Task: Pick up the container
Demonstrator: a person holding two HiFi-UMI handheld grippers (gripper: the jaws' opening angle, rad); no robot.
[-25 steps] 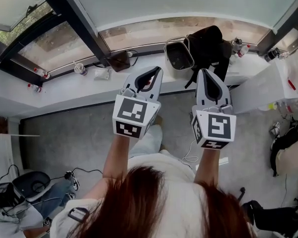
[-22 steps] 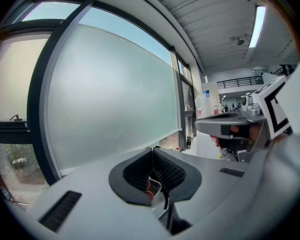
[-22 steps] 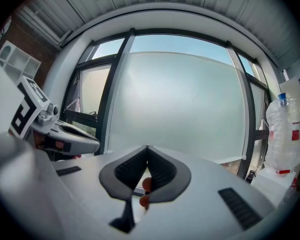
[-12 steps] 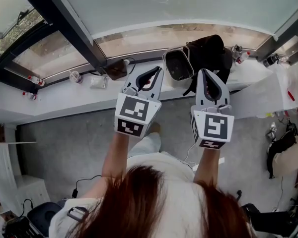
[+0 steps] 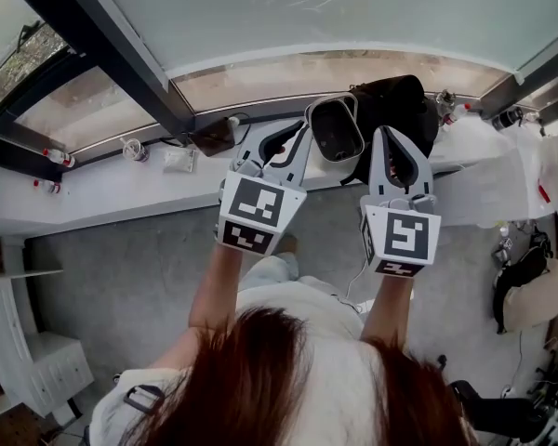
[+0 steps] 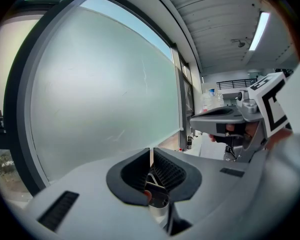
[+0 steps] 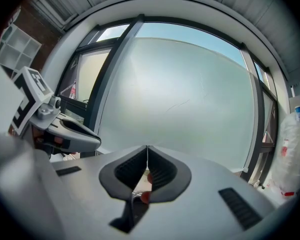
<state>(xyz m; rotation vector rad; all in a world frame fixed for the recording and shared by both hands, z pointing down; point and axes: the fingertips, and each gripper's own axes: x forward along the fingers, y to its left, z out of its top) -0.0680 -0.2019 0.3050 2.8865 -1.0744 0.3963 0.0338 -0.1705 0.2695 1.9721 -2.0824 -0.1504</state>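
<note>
The container [image 5: 335, 128] is a dark, grey-rimmed bin that stands on the white window ledge [image 5: 121, 189], seen in the head view between and just beyond the two gripper tips. My left gripper [image 5: 291, 136] is shut and empty, its tip just left of the bin. My right gripper [image 5: 389, 137] is also shut and empty, to the bin's right, in front of a black bag [image 5: 397, 105]. In the left gripper view the jaws [image 6: 151, 151] meet in front of frosted glass, with the right gripper [image 6: 225, 121] alongside. In the right gripper view the gripper [image 7: 147, 149] has its jaws closed too.
Small bottles [image 5: 54, 159], a cup [image 5: 130, 149], a dark box [image 5: 211, 136] with a cable and a packet [image 5: 179, 159] lie along the ledge. White plastic sheeting [image 5: 502, 170] covers its right end. A white shelf [image 5: 23, 360] stands at the lower left, and bags [image 5: 525, 295] lie on the floor at right.
Both grippers and the person have moved closer to the ledge. The bin, earlier beyond the tips, now lies between them in the head view. Both grippers stayed shut.
</note>
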